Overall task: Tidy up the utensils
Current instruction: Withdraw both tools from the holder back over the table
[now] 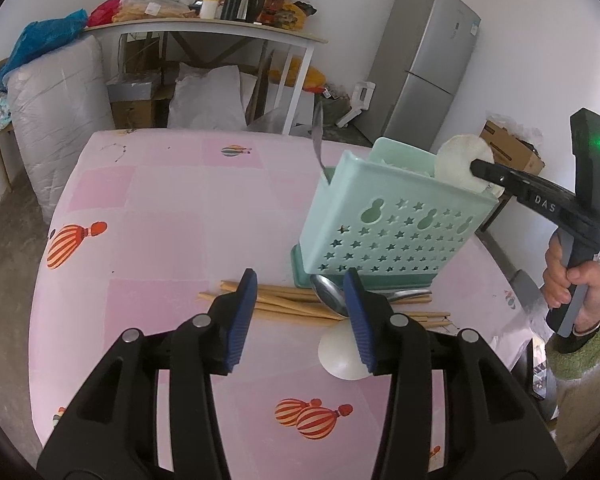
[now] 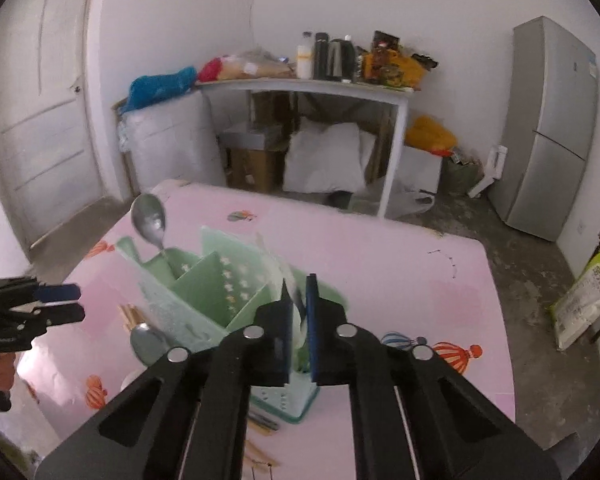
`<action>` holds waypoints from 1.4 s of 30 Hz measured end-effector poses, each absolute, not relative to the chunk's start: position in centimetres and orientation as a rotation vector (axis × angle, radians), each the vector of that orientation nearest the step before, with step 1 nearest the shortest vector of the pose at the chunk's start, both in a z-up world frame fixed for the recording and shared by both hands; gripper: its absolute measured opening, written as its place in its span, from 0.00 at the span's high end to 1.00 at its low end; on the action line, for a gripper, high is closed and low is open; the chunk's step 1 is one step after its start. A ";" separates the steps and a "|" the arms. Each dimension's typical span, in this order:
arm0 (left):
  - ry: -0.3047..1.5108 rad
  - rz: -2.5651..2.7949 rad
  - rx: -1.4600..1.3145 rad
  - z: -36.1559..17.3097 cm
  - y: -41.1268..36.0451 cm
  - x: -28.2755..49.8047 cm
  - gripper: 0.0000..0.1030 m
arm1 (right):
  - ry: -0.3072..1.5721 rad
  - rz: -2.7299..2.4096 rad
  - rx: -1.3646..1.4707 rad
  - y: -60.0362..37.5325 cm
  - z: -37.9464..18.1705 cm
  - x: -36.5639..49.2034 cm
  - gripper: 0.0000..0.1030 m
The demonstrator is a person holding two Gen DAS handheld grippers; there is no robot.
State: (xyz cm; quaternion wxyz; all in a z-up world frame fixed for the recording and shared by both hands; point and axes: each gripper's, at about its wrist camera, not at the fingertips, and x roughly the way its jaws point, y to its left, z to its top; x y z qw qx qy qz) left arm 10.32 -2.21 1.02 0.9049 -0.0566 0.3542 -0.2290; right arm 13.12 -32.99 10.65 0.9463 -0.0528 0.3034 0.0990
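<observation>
A mint-green utensil holder (image 1: 384, 224) with star holes stands tilted on the pink tablecloth (image 1: 172, 208). A metal spoon (image 1: 318, 140) stands in its far compartment and also shows in the right wrist view (image 2: 150, 216). My right gripper (image 1: 478, 170) is shut on a white ceramic spoon (image 1: 458, 160) over the holder's (image 2: 204, 292) top; in the right wrist view the gripper (image 2: 299, 312) clamps its pale handle. My left gripper (image 1: 300, 288) is open and empty, above wooden chopsticks (image 1: 284, 304), a metal spoon (image 1: 330, 294) and a white spoon (image 1: 342, 354) on the cloth.
Behind the table stand a cluttered white shelf (image 1: 204, 28), stacked bags and boxes (image 1: 60, 120) and a grey fridge (image 1: 428, 68). A door (image 2: 40, 100) is at the left. The table edge drops off at the right near a cardboard box (image 1: 512, 152).
</observation>
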 end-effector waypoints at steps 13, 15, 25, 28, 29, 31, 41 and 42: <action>0.734 -0.478 -0.110 1.1 -2.0 10.8 0.59 | 0.582 0.069 0.055 -35.5 10.7 12.7 0.63; 0.737 -0.477 -0.112 1.0 -2.0 10.9 0.59 | 0.555 0.066 0.051 -35.4 11.3 12.4 0.60; 0.734 -0.476 -0.110 1.2 -2.0 10.9 0.58 | 0.517 0.019 0.073 -36.5 12.2 11.2 0.59; 0.735 -0.475 -0.110 1.2 -1.9 10.9 0.58 | 0.498 0.003 0.097 -37.1 12.4 9.7 0.59; 0.735 -0.473 -0.111 1.3 -1.8 10.8 0.58 | 0.495 -0.002 0.109 -37.4 12.3 9.1 0.59; 0.738 -0.472 -0.112 1.2 -1.7 10.8 0.57 | 0.495 -0.012 0.133 -37.8 11.9 7.8 0.56; 0.785 -0.476 -0.080 0.0 -1.9 10.6 0.50 | 0.690 -0.024 0.250 -37.4 3.8 1.2 0.44; 0.790 -0.475 -0.077 -0.4 -1.9 10.5 0.50 | 0.715 -0.025 0.253 -37.1 2.9 0.8 0.43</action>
